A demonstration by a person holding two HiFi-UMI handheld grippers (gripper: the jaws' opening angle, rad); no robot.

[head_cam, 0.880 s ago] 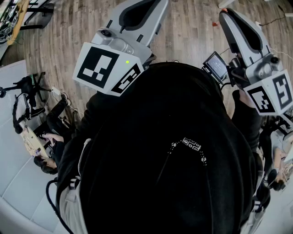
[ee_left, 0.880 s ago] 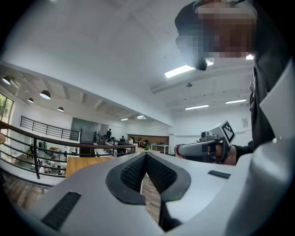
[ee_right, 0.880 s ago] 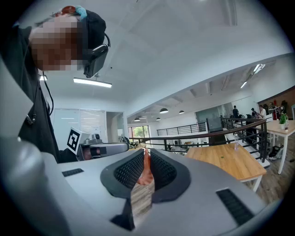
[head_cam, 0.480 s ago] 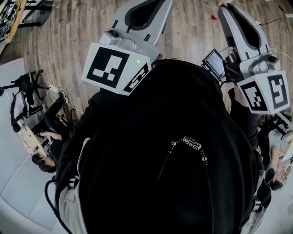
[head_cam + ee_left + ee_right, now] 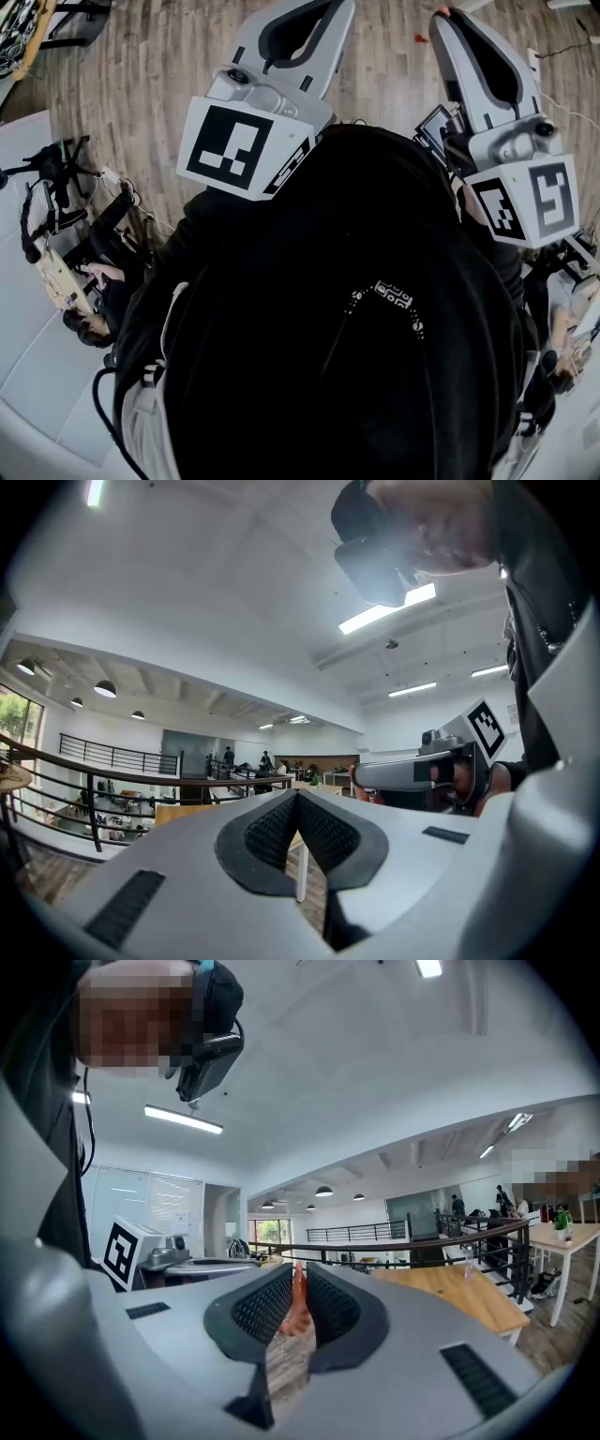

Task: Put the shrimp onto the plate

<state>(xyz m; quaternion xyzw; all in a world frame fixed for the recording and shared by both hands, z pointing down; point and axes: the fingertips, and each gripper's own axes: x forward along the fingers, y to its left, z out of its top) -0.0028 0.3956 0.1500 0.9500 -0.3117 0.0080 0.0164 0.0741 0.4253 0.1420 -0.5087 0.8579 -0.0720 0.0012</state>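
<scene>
Starting on the left: the left gripper (image 5: 296, 801) has its jaws pressed together with nothing in them, right?

> yep, empty. It's held level out in front of the person's black hoodie (image 5: 356, 309), above the wood floor (image 5: 141, 84)

And moving over to the right side, where's the shrimp (image 5: 298, 1309)?

> pinched between the pads of the right gripper (image 5: 300, 1283), which is clamped on it. Its long axis runs along the jaws, thin end toward the tips, fatter end back in the throat. In the head view only a bit of orange pokes out at the tip

So the right hand does the placing, obviously

> I'd say so, it's the one carrying. That gripper points level too, raised beside the other one. The catch is that no plate shows in any view, so I can't tell which way it lies from the shrimp. My guess is the hand has to find the plate and tip down before letting go
</scene>
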